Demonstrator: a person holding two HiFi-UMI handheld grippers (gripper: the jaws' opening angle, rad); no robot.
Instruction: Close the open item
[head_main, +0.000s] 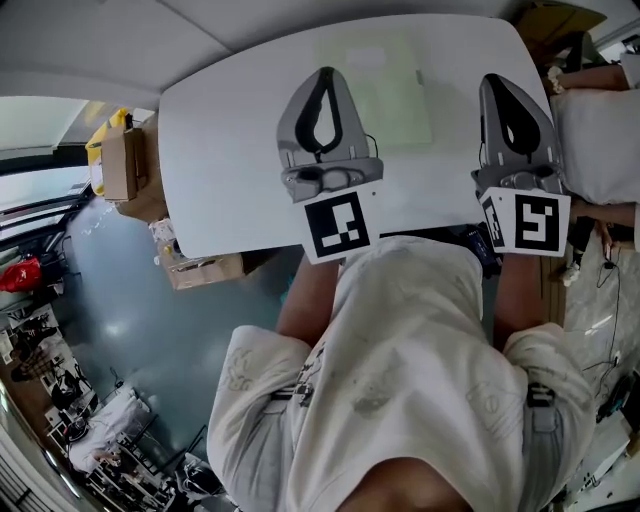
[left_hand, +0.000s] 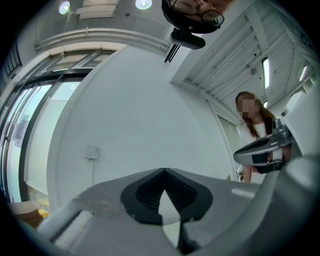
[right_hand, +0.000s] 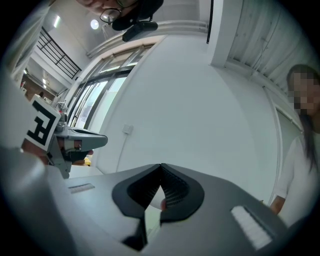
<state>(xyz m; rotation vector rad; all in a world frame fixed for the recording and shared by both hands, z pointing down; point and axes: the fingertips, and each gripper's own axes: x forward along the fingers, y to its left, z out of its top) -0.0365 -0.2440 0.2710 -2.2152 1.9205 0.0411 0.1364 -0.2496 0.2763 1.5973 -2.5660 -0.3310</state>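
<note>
The white surface (head_main: 230, 150) in front of you fills the far half of the head view, with blue-grey floor and cardboard boxes (head_main: 125, 165) off its left edge and a person in white (head_main: 600, 130) at its right end. A pale greenish flat rectangle (head_main: 395, 95) lies on the far part of the surface (too faint to tell whether it is open or closed, or what it is). Your left claw (head_main: 325, 72) sits over that rectangle's left edge, and your right claw (head_main: 495, 80) is off to its right, apart from it. Both point away from you, toward the far side. In the left gripper view the left claw (left_hand: 164, 172) has its jaws together, the ribbed pads meeting at the tip with nothing between them. The right claw (right_hand: 160, 167) is the same in its own view: jaws together and holding nothing. Both of those views tilt up at a plain white wall carrying a switch plate (left_hand: 91, 151). Each also catches the other claw at its edge.
</note>
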